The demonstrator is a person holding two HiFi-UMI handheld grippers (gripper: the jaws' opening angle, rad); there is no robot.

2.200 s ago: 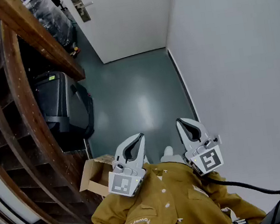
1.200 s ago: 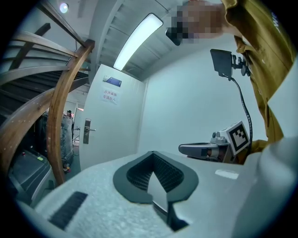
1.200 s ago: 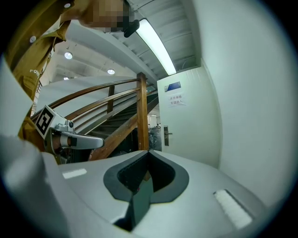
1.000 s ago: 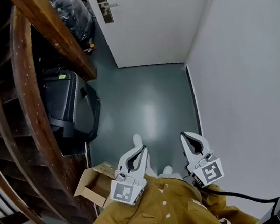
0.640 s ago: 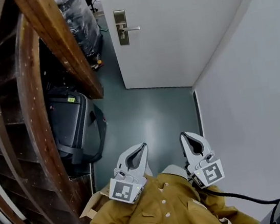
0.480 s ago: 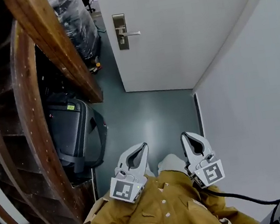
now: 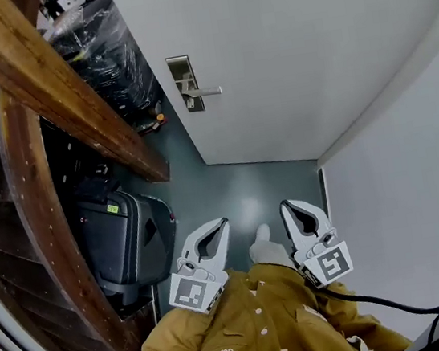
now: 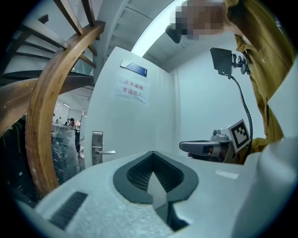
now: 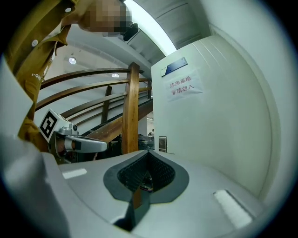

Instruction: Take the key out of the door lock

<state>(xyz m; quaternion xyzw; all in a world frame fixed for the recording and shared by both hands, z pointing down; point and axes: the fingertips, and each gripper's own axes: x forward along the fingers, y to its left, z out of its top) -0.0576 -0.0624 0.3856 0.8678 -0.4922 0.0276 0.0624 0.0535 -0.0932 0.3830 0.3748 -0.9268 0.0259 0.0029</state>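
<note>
The white door point(image 7: 284, 56) stands ahead, with a metal lock plate point(image 7: 184, 84) and lever handle point(image 7: 203, 92) at its left edge. I cannot make out a key at this distance. The plate also shows in the left gripper view as lock plate point(image 8: 97, 148) and, small, in the right gripper view as lock plate point(image 9: 162, 143). My left gripper point(image 7: 221, 224) and right gripper point(image 7: 287, 205) are held close to the mustard jacket, far short of the door. Both are shut, with nothing between their jaws.
A curved wooden stair rail point(image 7: 44, 82) runs along the left. Under it stands a black suitcase point(image 7: 127, 240), with plastic-wrapped goods point(image 7: 106, 57) behind. A pale wall point(image 7: 418, 207) closes the right side. Blue-grey floor point(image 7: 237, 188) leads to the door. A paper sign point(image 8: 132, 88) hangs on the door.
The view has lifted and come closer to the door, so the door and its lock plate look larger. Both grippers have stayed shut near the chest.
</note>
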